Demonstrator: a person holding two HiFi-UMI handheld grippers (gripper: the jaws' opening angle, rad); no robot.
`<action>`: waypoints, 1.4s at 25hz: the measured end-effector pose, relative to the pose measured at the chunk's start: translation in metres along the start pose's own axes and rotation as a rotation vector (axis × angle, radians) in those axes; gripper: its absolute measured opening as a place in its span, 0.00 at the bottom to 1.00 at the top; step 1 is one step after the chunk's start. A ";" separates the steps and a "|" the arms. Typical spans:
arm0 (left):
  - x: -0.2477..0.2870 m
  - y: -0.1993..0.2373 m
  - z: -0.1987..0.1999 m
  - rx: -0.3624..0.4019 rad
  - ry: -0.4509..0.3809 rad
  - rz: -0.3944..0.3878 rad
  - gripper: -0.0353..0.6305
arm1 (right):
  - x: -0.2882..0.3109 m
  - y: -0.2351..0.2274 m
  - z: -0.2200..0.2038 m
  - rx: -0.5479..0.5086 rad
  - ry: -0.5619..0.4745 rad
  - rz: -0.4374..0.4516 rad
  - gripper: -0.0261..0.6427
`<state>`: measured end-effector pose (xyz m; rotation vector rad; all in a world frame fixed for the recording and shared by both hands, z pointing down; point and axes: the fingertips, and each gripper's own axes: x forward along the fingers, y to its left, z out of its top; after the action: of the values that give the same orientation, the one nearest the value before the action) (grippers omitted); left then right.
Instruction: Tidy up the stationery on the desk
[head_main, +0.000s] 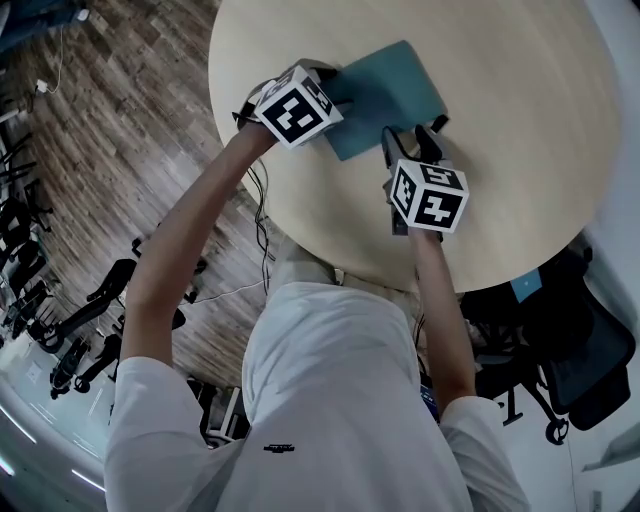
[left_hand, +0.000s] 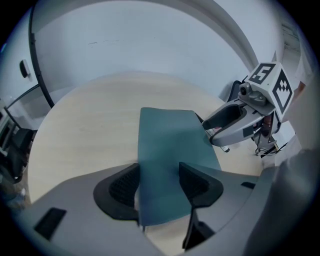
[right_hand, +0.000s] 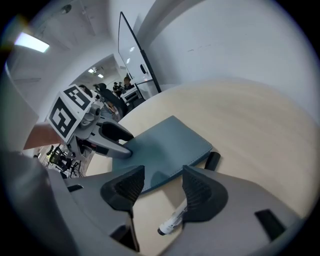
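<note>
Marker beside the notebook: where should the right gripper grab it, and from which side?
Probably its white barrel, from straight above, jaws across it: the marker lies flat on the table close beside the notebook, and the right gripper hangs open over it.

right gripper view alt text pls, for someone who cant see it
The right gripper holds its jaws apart just above the near edge of a teal notebook lying flat on a round pale wooden table. A marker lies on the table, partly under one jaw. The left gripper reaches onto the notebook from the left.
</note>
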<state>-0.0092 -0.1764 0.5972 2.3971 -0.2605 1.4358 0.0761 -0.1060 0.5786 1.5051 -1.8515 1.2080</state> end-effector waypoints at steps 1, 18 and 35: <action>-0.001 -0.003 -0.003 -0.008 -0.003 -0.001 0.44 | 0.000 -0.001 0.001 -0.009 0.003 -0.002 0.39; 0.004 -0.092 -0.027 -0.157 -0.071 0.014 0.44 | -0.020 0.006 -0.020 -0.176 0.023 0.007 0.38; 0.015 -0.147 -0.026 -0.256 -0.096 0.043 0.44 | -0.054 -0.043 -0.029 -0.139 -0.012 -0.059 0.38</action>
<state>0.0242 -0.0302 0.5938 2.2649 -0.4916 1.2235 0.1277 -0.0529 0.5651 1.4831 -1.8451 1.0226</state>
